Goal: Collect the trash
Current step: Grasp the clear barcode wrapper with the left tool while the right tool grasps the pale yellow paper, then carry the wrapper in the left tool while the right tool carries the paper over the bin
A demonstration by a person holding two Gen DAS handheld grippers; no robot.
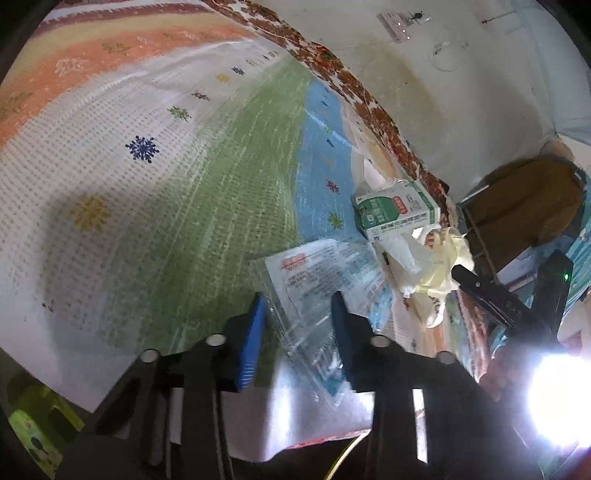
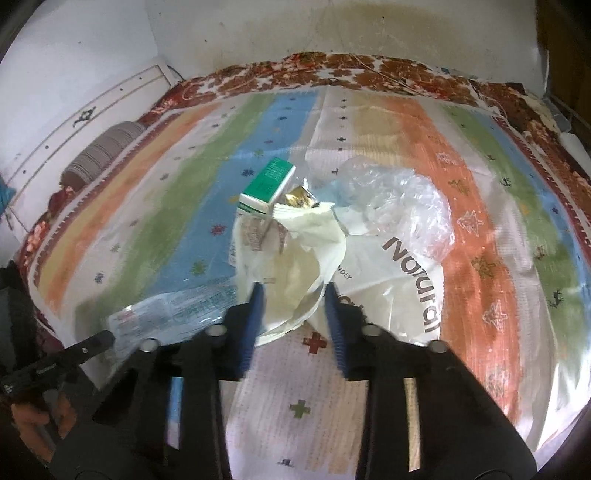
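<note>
My left gripper point(image 1: 297, 306) is open, its blue pads on either side of a clear printed plastic wrapper point(image 1: 321, 280) lying on the striped bedspread point(image 1: 184, 184). The wrapper also shows in the right wrist view point(image 2: 177, 310). A green and white carton point(image 1: 395, 210) lies past it, beside a cream plastic bag point(image 1: 439, 258). My right gripper point(image 2: 293, 295) is open with its pads astride the cream bag's rim point(image 2: 295, 258). The carton point(image 2: 267, 184) lies at the bag's mouth. A white bag printed "Natural" point(image 2: 406, 273) and crumpled clear plastic point(image 2: 391, 195) lie to the right.
The bed meets a stained white wall point(image 2: 332, 33) at the back. A striped bolster pillow point(image 2: 99, 155) lies far left. A brown cabinet point(image 1: 524, 206) stands right of the bed. A bright light glares at lower right in the left wrist view point(image 1: 557, 398).
</note>
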